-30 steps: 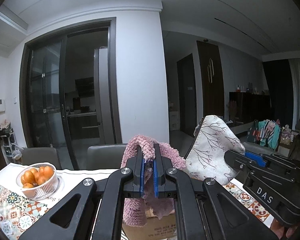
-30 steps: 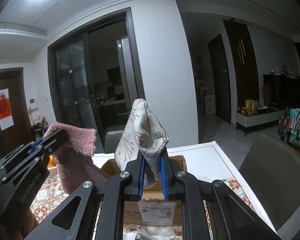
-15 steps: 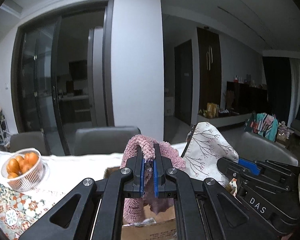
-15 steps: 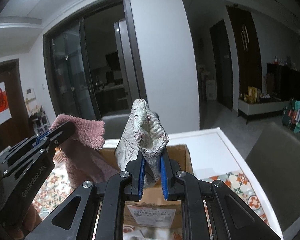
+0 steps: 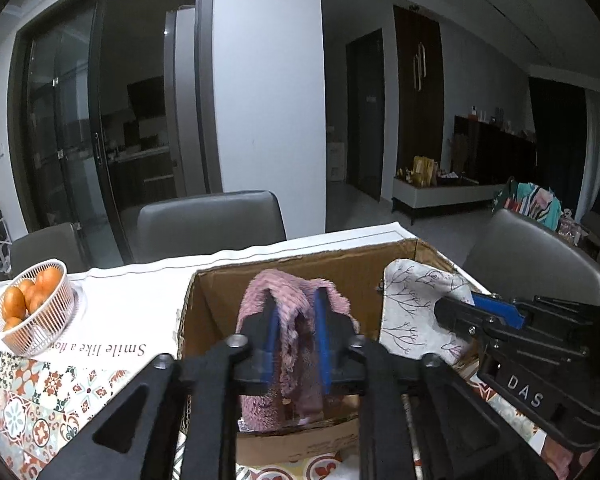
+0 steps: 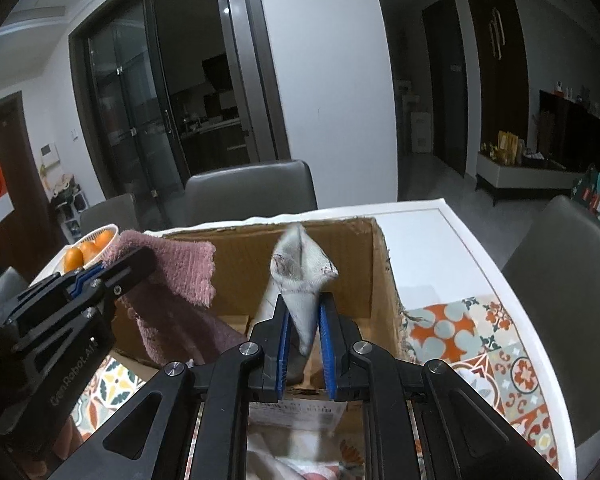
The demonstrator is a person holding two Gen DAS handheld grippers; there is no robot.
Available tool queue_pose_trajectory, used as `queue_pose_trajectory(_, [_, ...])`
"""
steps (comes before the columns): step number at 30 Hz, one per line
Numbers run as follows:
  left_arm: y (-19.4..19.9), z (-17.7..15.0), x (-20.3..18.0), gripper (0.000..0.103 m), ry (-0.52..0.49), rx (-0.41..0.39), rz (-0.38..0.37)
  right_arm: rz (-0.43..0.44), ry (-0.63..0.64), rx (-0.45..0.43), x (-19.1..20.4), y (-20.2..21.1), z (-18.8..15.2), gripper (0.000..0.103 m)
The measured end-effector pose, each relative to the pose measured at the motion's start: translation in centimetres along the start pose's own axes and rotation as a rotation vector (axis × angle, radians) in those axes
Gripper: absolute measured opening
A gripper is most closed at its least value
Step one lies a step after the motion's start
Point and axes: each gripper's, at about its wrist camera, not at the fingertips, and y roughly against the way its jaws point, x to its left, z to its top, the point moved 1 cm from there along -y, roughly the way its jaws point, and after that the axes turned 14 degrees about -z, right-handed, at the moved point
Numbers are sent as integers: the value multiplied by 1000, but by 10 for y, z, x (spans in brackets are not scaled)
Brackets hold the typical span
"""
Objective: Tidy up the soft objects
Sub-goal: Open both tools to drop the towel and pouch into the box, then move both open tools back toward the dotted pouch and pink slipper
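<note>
An open cardboard box (image 5: pixel 300 276) (image 6: pixel 244 248) stands on the table. My left gripper (image 5: pixel 296 320) (image 6: pixel 116 276) hangs over the box's left half; its jaws stand a little apart with a pink fuzzy towel (image 5: pixel 288 312) (image 6: pixel 172 280) still draped between them. My right gripper (image 6: pixel 303 320) (image 5: pixel 472 312) is over the box's right half, its jaws also slightly parted around a white cloth with a branch print (image 6: pixel 300 276) (image 5: pixel 416 312), which droops into the box.
A white basket of oranges (image 5: pixel 32 312) (image 6: pixel 88 252) sits at the table's left. Grey chairs (image 5: pixel 212 220) (image 6: pixel 252 192) stand behind the table and another (image 6: pixel 572 272) at its right. A patterned tablecloth (image 6: pixel 496 344) covers the near table. More fabric (image 6: pixel 292 460) lies below my right gripper.
Both grippers dropped from above the box down into its opening. Both pairs of jaws widened from tightly shut, and both cloths sagged lower.
</note>
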Motion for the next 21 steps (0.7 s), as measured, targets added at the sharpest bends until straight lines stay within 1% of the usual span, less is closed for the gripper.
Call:
queue_pose_trajectory(1, [-1, -1, 1, 37, 1, 3, 0, 0, -2, 6, 0, -1, 0, 17])
queue_pose_trajectory(2, [-2, 0, 1, 52, 3, 6, -2, 1, -5, 10, -1, -1, 0, 19])
queue_pose_trajectory(3, [-2, 0, 2, 57, 5, 9, -5, 1, -7, 12, -2, -2, -1, 30])
queue_pose_trajectory(5, [-1, 1, 0, 60, -10, 4, 12, -4, -16, 5, -4, -1, 0, 49])
queue_pose_trajectory(8, [2, 1, -3, 67, -23, 8, 21, -24, -16, -12, -5, 3, 0, 49])
queue_pose_trajectory(12, [12, 1, -4, 67, -17, -7, 25, -24, -34, -25, -10, 12, 3, 49])
queue_pose_trajectory(17, [28, -3, -8, 67, -23, -19, 28, -51, -22, -66, -11, 30, 3, 49])
queue_pose_trajectory(21, [45, -5, -15, 67, -17, -36, 26, -55, -28, -91, -14, 46, 4, 49])
